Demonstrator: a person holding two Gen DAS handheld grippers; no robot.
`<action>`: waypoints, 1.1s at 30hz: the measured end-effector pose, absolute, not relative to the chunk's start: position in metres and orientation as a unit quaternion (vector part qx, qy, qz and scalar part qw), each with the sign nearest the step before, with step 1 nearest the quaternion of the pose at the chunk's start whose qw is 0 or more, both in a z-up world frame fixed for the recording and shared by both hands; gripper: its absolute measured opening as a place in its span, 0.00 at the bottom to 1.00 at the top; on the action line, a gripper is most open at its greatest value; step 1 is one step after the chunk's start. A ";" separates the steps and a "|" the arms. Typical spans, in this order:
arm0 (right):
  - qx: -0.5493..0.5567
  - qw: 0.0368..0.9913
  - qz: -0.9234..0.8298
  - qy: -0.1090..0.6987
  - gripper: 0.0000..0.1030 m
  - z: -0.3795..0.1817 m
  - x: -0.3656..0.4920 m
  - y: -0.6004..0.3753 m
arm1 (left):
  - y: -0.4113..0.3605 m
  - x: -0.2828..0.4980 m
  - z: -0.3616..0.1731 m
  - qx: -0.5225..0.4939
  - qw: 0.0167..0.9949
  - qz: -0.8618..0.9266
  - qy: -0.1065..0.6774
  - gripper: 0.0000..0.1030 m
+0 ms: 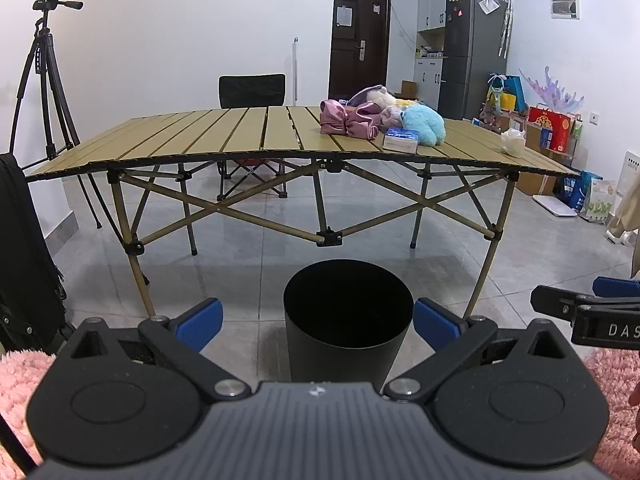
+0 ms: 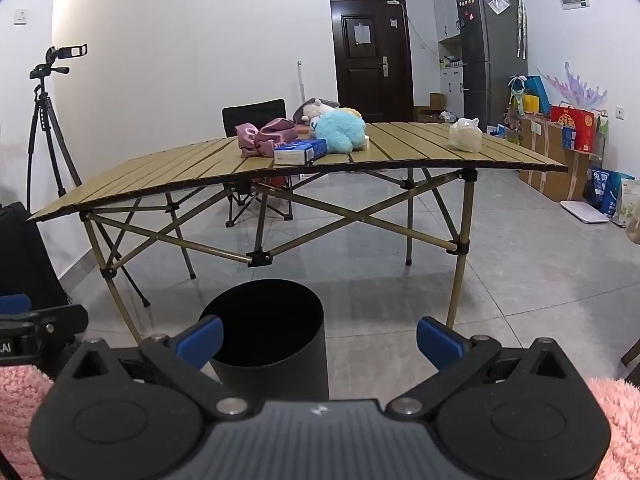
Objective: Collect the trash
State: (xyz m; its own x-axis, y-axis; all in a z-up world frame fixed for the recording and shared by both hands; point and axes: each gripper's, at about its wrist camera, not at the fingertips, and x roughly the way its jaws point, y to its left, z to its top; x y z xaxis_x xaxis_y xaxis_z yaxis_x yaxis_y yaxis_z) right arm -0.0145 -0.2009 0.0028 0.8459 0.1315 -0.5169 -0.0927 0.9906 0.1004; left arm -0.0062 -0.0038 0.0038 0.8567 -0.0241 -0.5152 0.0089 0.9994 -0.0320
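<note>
**Both grippers spread wide above the bin, trash on the table**

Nearest the lens in each wrist view is the gripper's own dark body, its blue-padded fingers splayed to either side. Left gripper (image 1: 316,322) stands fully spread with nothing between its pads, tilted somewhat downward over the black bin (image 1: 347,320) on the grey tiled floor. Right gripper (image 2: 320,340) is likewise spread and empty, angled down the same way, level with the left one and just beside it; the bin sits to its left. Pink fluffy sleeves (image 1: 18,392) show at the edges.

Ahead stands the folding table (image 1: 200,132). Crumpled white trash (image 2: 464,135) lies near its right end, well apart from the tissue box (image 2: 301,151), blue plush toy (image 2: 340,131) and pink bag (image 2: 266,136).
</note>
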 end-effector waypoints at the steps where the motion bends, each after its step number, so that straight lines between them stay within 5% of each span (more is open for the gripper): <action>1: 0.035 0.960 0.059 0.271 1.00 0.003 -0.015 -0.201 | -0.004 -0.006 0.003 -0.016 0.963 -0.009 0.268 1.00; 33: 0.038 0.962 0.055 0.264 1.00 0.005 -0.018 -0.202 | -0.011 -0.002 0.006 -0.009 0.962 -0.013 0.274 1.00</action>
State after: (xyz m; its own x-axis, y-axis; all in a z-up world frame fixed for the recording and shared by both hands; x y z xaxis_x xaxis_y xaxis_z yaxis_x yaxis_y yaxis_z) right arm -0.0178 -0.2021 0.0046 0.8540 0.1267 -0.5046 -0.0868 0.9910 0.1019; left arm -0.0022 -0.0106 0.0058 0.8493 -0.0302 -0.5270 0.0207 0.9995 -0.0241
